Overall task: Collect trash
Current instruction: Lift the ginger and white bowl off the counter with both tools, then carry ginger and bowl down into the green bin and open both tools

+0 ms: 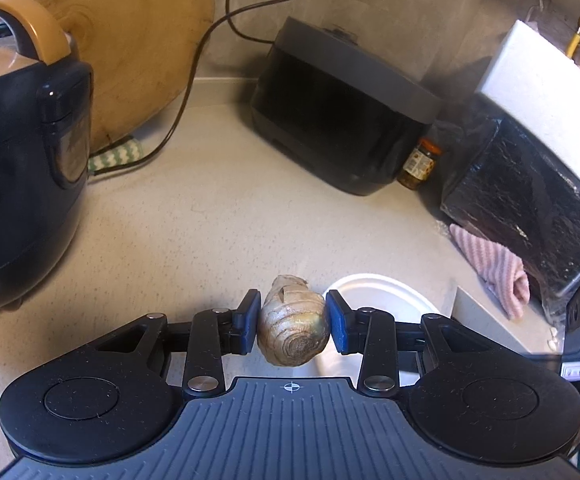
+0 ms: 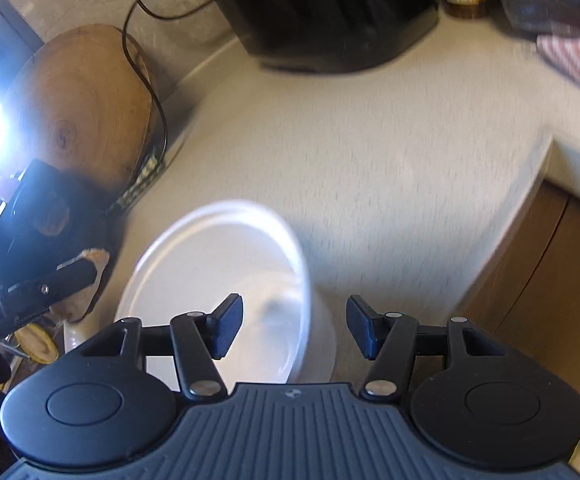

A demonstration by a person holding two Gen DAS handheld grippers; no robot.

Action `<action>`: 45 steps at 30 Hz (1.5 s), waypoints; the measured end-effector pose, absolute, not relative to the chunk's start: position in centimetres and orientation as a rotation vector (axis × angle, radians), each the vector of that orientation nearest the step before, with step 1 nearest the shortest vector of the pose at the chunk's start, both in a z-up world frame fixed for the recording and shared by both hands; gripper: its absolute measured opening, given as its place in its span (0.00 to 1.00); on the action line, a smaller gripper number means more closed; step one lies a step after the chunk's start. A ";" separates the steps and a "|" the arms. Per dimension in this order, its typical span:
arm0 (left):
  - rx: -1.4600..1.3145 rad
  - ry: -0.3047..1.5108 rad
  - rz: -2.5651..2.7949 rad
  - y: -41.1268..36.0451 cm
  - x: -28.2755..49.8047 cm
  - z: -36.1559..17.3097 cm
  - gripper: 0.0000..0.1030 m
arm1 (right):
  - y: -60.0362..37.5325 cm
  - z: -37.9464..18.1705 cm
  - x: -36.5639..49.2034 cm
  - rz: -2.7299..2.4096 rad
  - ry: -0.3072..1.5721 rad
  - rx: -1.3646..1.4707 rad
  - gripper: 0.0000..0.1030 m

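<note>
Both views, in turn: your left tool (image 1: 291,325) clamps a ginger knob (image 1: 292,326) above the surface (image 1: 210,216), beside a white bowl (image 1: 385,292). Your right tool (image 2: 294,327) gapes empty, over the bowl (image 2: 210,264).

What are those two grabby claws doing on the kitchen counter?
A person is collecting trash with two handheld grippers. The left gripper is clamped on a brownish piece of ginger root, held above the counter. The right gripper is open and holds nothing; a white bowl sits just ahead of it.
</note>
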State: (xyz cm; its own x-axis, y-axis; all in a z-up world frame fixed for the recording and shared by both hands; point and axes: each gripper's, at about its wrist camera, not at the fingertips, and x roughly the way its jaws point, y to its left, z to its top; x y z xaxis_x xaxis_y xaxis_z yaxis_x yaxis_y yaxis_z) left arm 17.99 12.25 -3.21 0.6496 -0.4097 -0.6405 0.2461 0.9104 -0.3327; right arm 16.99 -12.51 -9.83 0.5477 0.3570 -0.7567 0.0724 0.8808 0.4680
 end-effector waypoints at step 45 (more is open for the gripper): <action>-0.078 1.536 -0.446 -12.5 8.2 -35.3 0.40 | -34.8 -39.0 -8.3 -0.368 1.306 0.951 0.28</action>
